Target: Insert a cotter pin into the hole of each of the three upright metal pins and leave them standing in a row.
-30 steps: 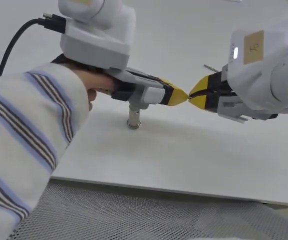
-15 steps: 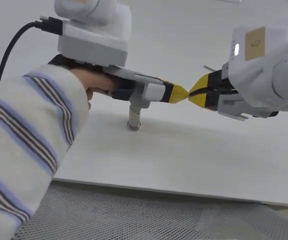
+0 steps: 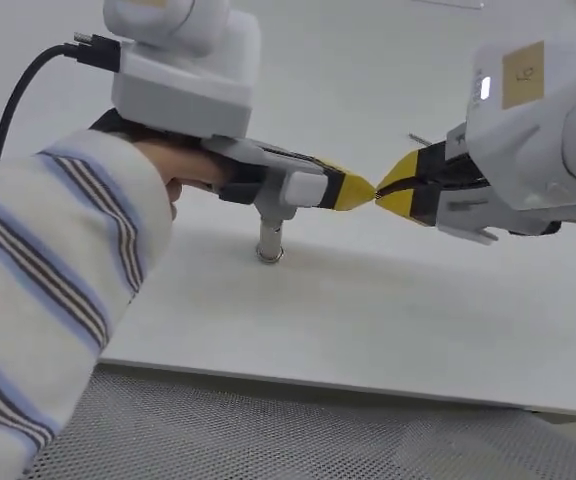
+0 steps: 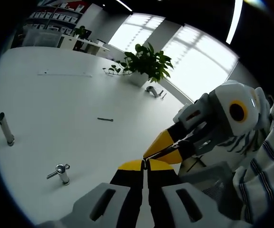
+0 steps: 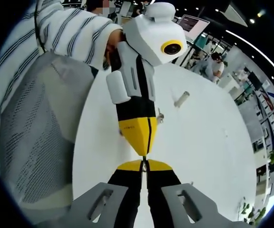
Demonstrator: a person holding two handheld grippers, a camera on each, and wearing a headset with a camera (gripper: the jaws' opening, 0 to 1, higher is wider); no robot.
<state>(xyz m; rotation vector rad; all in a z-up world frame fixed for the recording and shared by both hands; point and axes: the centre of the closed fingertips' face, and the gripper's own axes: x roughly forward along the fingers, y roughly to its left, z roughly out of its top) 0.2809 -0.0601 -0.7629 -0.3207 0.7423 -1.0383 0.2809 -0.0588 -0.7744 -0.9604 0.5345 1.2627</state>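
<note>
My left gripper (image 3: pixel 368 190) and right gripper (image 3: pixel 380 193) meet tip to tip above the white table (image 3: pixel 368 300). The left one (image 4: pixel 146 164) has its jaws flush together. The right one (image 5: pixel 144 165) is shut on a thin dark sliver, apparently a cotter pin (image 3: pixel 378 192), which touches the left tips. One upright metal pin (image 3: pixel 269 240) stands under the left gripper. In the left gripper view a bare upright pin (image 4: pixel 5 129) stands at the left, and a shorter pin (image 4: pixel 62 174) carries a cotter pin through it. A loose cotter pin (image 4: pixel 105 119) lies farther out.
A striped sleeve (image 3: pixel 48 290) holds the left gripper, and its black cable (image 3: pixel 23 85) trails to the left. Grey mesh (image 3: pixel 268 430) runs below the table's near edge. More metal parts (image 4: pixel 152 90) lie near a potted plant (image 4: pixel 144 64) at the far side.
</note>
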